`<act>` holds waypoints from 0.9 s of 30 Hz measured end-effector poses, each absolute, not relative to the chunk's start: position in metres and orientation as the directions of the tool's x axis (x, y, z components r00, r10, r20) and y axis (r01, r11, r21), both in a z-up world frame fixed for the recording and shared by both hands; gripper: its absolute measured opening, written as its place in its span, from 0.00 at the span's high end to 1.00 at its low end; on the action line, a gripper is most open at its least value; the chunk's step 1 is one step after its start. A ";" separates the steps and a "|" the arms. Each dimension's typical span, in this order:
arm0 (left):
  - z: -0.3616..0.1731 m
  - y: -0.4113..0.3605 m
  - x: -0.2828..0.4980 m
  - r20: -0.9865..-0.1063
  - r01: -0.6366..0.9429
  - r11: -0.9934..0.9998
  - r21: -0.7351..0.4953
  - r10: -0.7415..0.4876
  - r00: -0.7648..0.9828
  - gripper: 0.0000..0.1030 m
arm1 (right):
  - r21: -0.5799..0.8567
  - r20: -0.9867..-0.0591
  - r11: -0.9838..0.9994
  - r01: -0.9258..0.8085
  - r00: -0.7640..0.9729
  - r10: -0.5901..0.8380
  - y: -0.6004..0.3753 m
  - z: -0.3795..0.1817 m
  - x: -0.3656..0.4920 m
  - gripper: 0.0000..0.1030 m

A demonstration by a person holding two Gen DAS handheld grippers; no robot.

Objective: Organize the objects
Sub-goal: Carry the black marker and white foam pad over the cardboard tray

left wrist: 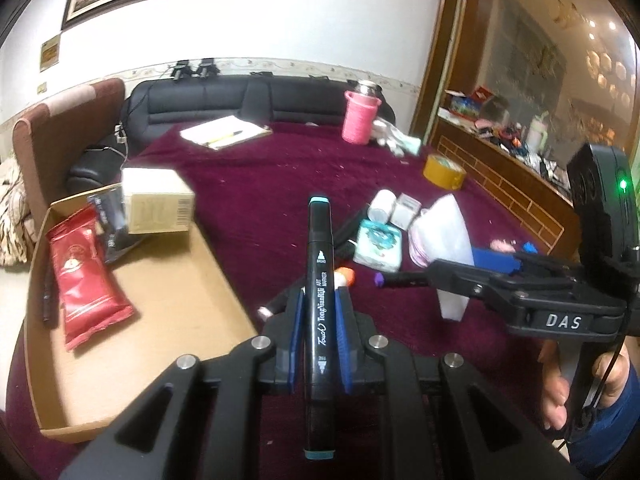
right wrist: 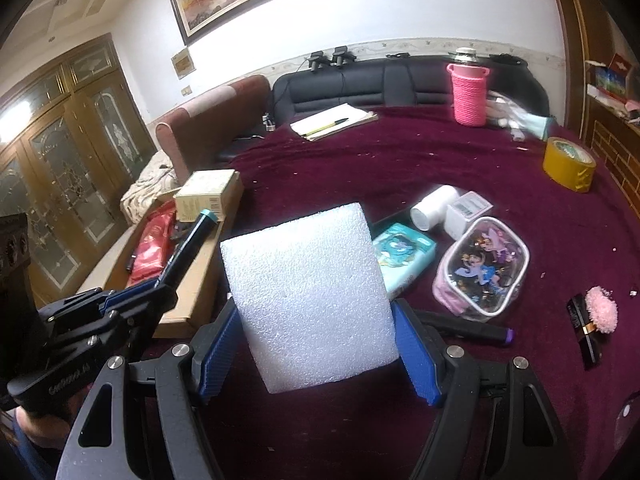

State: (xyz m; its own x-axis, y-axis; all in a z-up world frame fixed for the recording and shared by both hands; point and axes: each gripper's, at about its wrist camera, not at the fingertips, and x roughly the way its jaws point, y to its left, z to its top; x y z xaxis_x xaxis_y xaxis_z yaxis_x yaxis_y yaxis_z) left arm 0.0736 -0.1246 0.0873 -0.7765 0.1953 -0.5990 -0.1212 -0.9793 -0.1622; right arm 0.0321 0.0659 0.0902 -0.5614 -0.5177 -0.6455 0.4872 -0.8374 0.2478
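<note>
My left gripper [left wrist: 319,300] is shut on a black art marker [left wrist: 319,264] with teal end caps, held lengthwise above the maroon tablecloth [left wrist: 280,168]. In the right wrist view the same marker [right wrist: 192,244] sticks up from the left gripper [right wrist: 160,292] at the lower left. My right gripper [right wrist: 314,320] is shut on a white foam block [right wrist: 308,288], its blue pads pressed against both sides. To the left lies a shallow cardboard box [left wrist: 168,280] holding a red packet [left wrist: 84,276], a dark packet [left wrist: 112,220] and a beige carton [left wrist: 158,200].
Loose on the cloth: a teal wipes pack [right wrist: 404,256], a clear cartoon pouch [right wrist: 484,264], a white jar [right wrist: 432,208], a purple-tipped black marker [right wrist: 480,332], a pink puff [right wrist: 600,308] and yellow tape [right wrist: 568,164]. Further back stand a pink-wrapped bottle [right wrist: 470,92] and a notepad with pen [right wrist: 332,120].
</note>
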 end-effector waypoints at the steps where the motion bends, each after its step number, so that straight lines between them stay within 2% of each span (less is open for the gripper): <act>1: 0.090 -0.132 0.075 -0.593 -0.110 -0.980 -0.166 0.188 -0.783 0.86 | 0.254 -0.648 -0.833 0.491 -0.554 -0.524 0.063 0.091 0.033 0.24; 8: 0.093 -0.191 0.086 -0.579 0.031 -0.977 -0.209 0.098 -0.809 0.86 | 0.271 -0.670 -0.772 0.575 -0.463 -0.580 0.018 0.103 0.038 0.23; 19: 0.079 -0.276 0.102 -0.615 0.268 -0.929 -0.254 -0.059 -0.786 0.85 | 0.178 -0.708 -0.672 0.719 -0.381 -0.595 -0.103 0.100 0.046 0.23; 23: 0.069 -0.288 0.103 -0.633 0.289 -0.918 -0.273 -0.054 -0.772 0.85 | 0.153 -0.740 -0.670 0.727 -0.365 -0.565 -0.134 0.084 0.038 0.23; 27: 0.064 -0.286 0.097 -0.638 0.276 -0.917 -0.286 -0.032 -0.769 0.86 | 0.217 -0.773 -0.681 0.700 -0.303 -0.557 -0.147 0.065 0.018 0.23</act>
